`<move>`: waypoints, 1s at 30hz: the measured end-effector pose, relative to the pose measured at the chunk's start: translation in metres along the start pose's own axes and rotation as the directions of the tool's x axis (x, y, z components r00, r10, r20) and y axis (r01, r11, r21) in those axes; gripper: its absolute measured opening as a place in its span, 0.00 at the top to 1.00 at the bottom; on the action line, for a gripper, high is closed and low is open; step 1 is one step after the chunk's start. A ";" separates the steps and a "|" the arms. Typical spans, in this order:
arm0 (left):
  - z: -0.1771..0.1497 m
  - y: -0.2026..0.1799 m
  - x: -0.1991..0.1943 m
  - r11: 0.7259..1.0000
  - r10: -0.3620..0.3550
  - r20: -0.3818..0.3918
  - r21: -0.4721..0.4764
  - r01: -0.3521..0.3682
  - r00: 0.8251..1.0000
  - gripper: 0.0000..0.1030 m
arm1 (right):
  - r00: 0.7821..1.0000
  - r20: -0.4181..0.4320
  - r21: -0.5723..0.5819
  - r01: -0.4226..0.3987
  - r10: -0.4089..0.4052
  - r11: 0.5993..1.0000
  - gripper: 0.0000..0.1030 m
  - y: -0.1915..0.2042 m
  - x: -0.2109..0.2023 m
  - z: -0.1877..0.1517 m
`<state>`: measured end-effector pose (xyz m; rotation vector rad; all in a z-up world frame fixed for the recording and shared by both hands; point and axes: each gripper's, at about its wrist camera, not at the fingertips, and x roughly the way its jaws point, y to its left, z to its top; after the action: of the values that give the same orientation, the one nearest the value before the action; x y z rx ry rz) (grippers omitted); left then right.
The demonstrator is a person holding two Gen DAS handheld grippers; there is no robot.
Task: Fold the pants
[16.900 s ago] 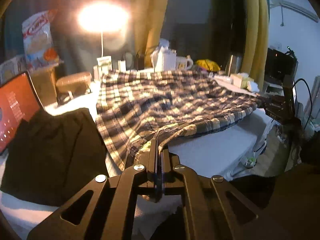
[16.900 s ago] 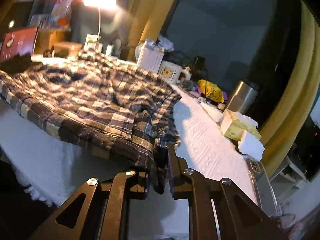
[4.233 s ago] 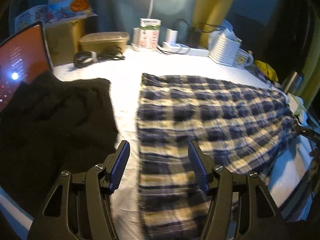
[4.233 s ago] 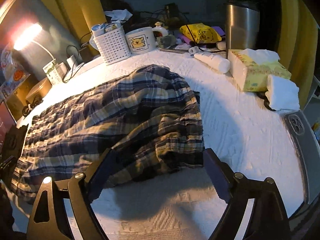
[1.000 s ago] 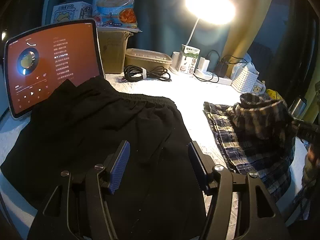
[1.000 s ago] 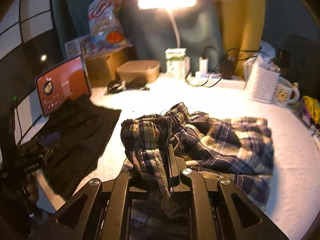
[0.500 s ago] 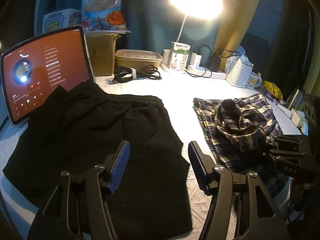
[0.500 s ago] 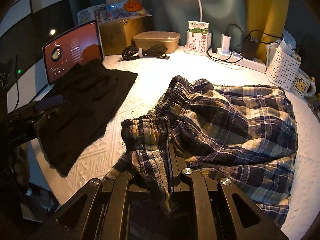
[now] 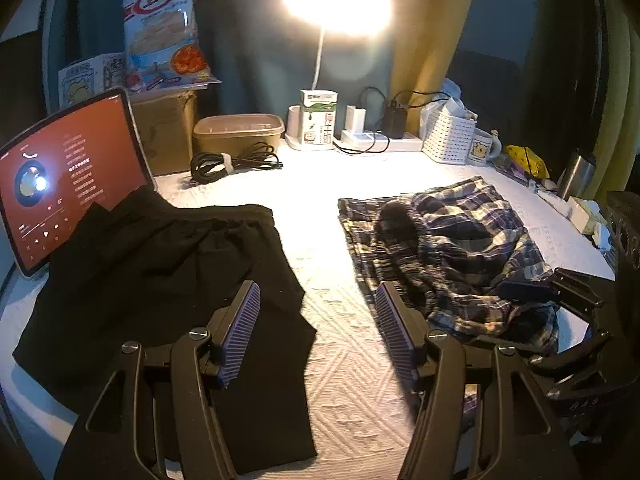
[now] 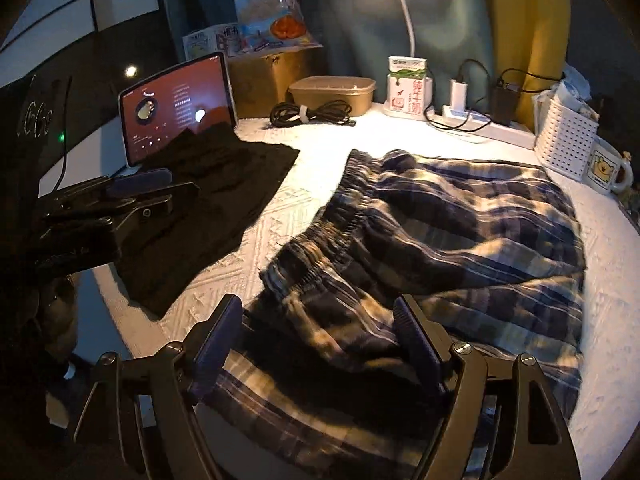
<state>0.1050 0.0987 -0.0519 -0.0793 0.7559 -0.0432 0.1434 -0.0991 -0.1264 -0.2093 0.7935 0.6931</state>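
Observation:
The plaid pants (image 10: 460, 248) lie folded over on the white table cover, waistband toward the left and rumpled; they also show in the left wrist view (image 9: 448, 248). My right gripper (image 10: 316, 344) is open and empty, just above the near edge of the plaid pants. My left gripper (image 9: 316, 332) is open and empty, above the bare cover between the plaid pants and a pair of black pants (image 9: 160, 288). The right gripper's body shows at the right of the left wrist view (image 9: 576, 308).
A lit tablet (image 9: 60, 176) leans at the left behind the black pants. At the back stand a desk lamp (image 9: 336, 4), a milk carton (image 9: 318, 122), a brown tub (image 9: 238, 132), coiled cable (image 9: 232, 162), a power strip (image 9: 380, 142), a white basket (image 9: 450, 136) and a mug (image 9: 482, 150).
My right gripper was shut on the plaid waistband and held it up; it has let go and now stands open, with the waistband dropped onto the pants. My left gripper stayed open.

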 end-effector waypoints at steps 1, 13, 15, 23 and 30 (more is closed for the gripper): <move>0.000 -0.003 0.001 1.000 0.000 -0.003 0.003 0.000 1.000 0.41 | 1.000 0.007 0.006 0.004 -0.004 1.000 0.23 -0.003 -0.004 -0.001; -0.005 -0.056 0.020 0.993 -0.111 -0.075 0.035 0.114 0.991 0.41 | 0.980 0.074 0.151 0.170 -0.183 0.974 0.23 -0.071 -0.062 -0.035; -0.008 -0.063 0.026 0.992 -0.120 -0.096 0.032 0.124 0.988 0.41 | 0.974 0.060 0.185 0.204 -0.219 0.961 0.23 -0.086 -0.072 -0.052; -0.017 -0.070 0.047 0.989 -0.148 -0.155 -0.017 0.147 0.977 0.41 | 0.979 0.004 0.238 0.199 -0.206 0.950 0.48 -0.114 -0.068 -0.087; -0.025 -0.072 0.060 0.994 -0.103 -0.195 0.019 0.109 0.975 0.41 | 0.964 -0.013 0.194 0.261 -0.264 0.946 0.90 -0.114 -0.047 -0.085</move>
<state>0.1311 0.0213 -0.1048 -0.0881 0.9455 -0.1655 0.1439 -0.2448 -0.1609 -0.1295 0.7974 0.3618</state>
